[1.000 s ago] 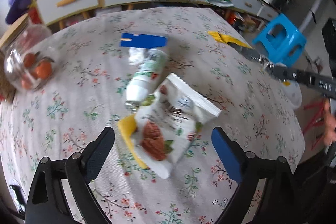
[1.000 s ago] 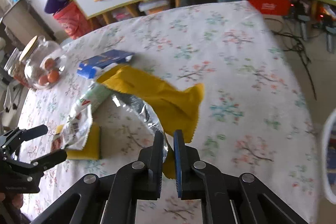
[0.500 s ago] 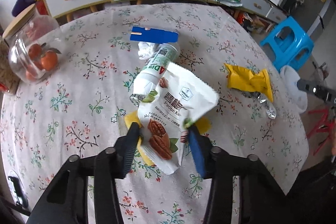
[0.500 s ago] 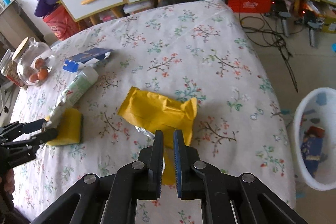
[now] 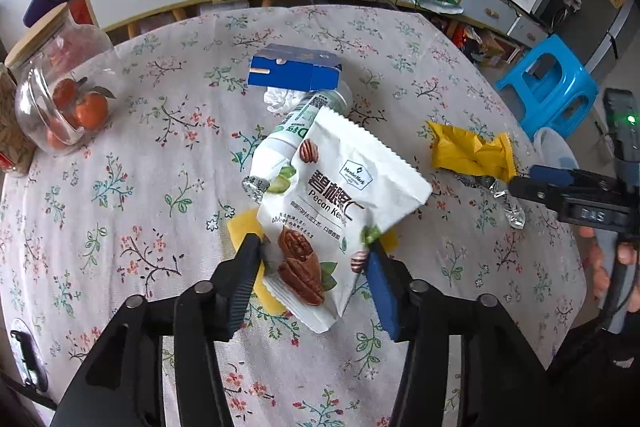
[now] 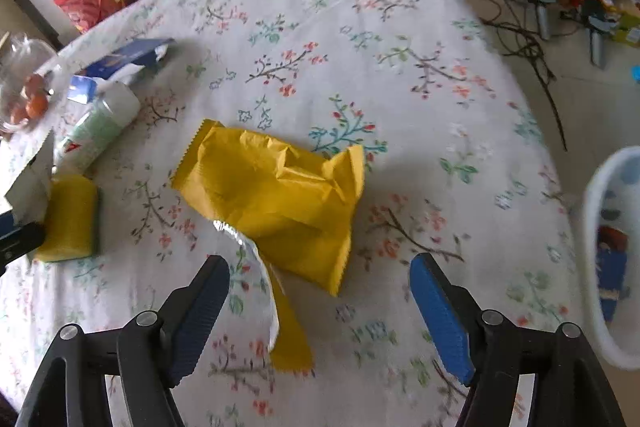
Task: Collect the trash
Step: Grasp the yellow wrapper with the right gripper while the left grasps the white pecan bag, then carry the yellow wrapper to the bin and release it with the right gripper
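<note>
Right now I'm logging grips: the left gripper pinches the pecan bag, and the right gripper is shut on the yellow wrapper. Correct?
Not quite. The left gripper does pinch the pecan bag, but the right gripper is open. The right wrist view shows its jaws spread wide, with the yellow wrapper lying loose on the table between and ahead of them.

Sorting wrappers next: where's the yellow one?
The yellow wrapper lies crumpled on the tablecloth just ahead of the open right claw, right of the yellow sponge.
</note>
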{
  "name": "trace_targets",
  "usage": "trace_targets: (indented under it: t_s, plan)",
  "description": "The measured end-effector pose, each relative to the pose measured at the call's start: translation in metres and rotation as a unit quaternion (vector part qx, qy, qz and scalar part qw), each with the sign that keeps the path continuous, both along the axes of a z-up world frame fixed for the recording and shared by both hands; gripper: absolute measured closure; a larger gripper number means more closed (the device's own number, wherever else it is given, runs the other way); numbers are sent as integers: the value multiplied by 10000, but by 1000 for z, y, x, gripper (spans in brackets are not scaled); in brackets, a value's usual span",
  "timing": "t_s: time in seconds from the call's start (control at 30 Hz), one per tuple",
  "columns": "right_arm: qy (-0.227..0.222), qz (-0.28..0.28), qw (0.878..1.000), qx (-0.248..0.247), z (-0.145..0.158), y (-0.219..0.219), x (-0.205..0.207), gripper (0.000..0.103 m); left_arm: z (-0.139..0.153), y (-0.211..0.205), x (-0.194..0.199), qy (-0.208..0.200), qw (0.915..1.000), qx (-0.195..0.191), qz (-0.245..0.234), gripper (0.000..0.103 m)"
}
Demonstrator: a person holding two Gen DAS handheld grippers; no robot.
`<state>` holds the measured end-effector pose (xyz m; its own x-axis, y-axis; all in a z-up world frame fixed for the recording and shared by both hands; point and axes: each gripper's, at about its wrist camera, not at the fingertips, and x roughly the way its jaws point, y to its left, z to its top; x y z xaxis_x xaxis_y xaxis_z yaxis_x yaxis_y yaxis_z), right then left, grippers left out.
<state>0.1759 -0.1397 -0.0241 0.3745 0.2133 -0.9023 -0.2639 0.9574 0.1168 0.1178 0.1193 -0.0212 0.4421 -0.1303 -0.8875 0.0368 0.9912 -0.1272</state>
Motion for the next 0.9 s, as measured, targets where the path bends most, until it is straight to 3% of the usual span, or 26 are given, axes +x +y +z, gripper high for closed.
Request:
trace_targets:
  t_s: [0.2, 0.3, 0.37, 0.5, 0.9]
  plan:
    - [60, 79, 9997, -243, -24, 14, 18, 24, -3, -3, -1, -35, 9999, 121, -111, 47]
    - [-222, 160, 9985, -478, -27, 21, 19, 26, -3, -5, -2, -56, 9997, 182, -144, 49]
    - [-314, 208, 9977, -566, -27, 23, 18, 43, -1, -6, -3, -91, 9997, 208, -123, 56]
    - [-358, 179, 9985, -372, -17, 20, 17, 47, 4, -3, -4, -163, 9998, 115, -49, 67]
    - [-743, -98, 9972, 53, 33, -9, -6, 47, 23, -2, -11, -572, 9982, -111, 141, 74]
